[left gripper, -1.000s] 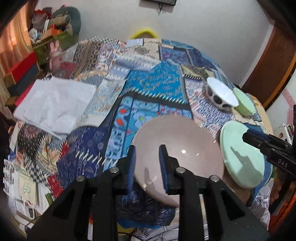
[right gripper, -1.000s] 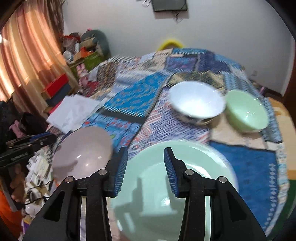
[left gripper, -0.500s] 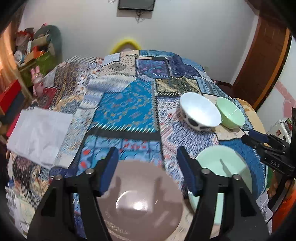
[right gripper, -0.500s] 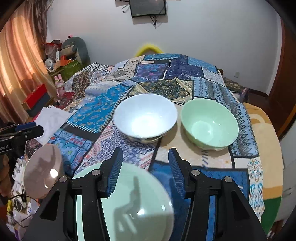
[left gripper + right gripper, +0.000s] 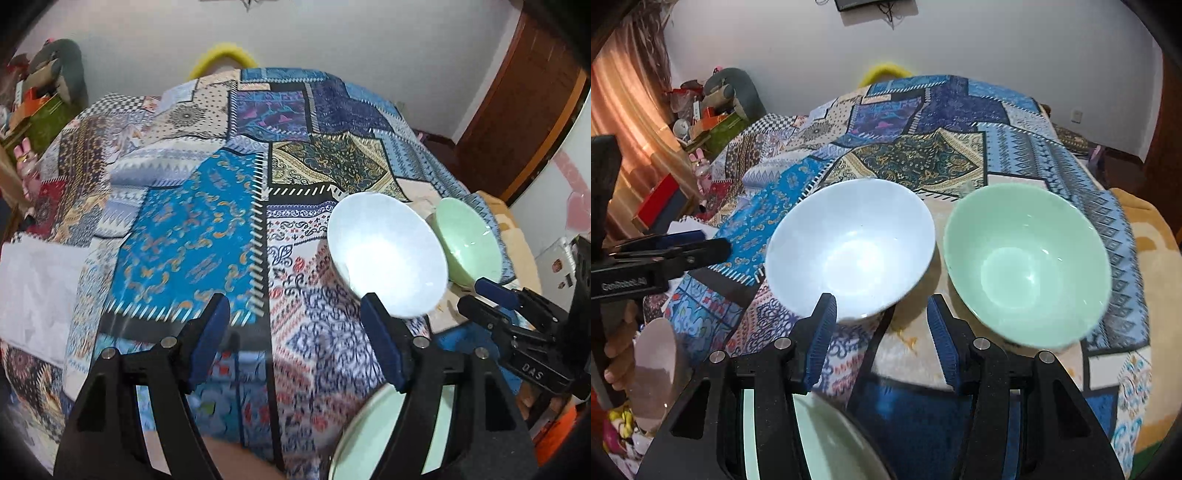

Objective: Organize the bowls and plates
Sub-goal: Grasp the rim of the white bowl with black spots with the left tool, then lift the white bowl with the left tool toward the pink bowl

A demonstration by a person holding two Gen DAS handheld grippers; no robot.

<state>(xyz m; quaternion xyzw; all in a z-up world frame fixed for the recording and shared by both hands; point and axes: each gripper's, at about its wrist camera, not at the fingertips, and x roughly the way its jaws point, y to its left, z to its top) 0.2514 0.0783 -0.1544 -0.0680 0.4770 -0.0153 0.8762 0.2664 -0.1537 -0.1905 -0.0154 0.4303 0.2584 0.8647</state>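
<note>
two bowls, two plates, both tongs open

two bowls sit side by side on the patchwork bedspread (image 5: 923,158): a white bowl (image 5: 849,251) and, to its right and just beside it, a mint green bowl (image 5: 1027,266). whether their rims touch cannot be told. two plates lie nearer the cameras: a mint green plate (image 5: 827,443) under the right tongs (image 5: 881,338), and a pinkish-brown plate (image 5: 655,365) at the bed's left edge, well apart from the bowls. the right tongs are spread wide and grip nothing, hovering in front of the gap between the bowls. the left tongs (image 5: 295,343) are likewise spread wide and empty, above the bedspread left of the white bowl. a white cloth (image 5: 33,291) lies at the far left.
</note>
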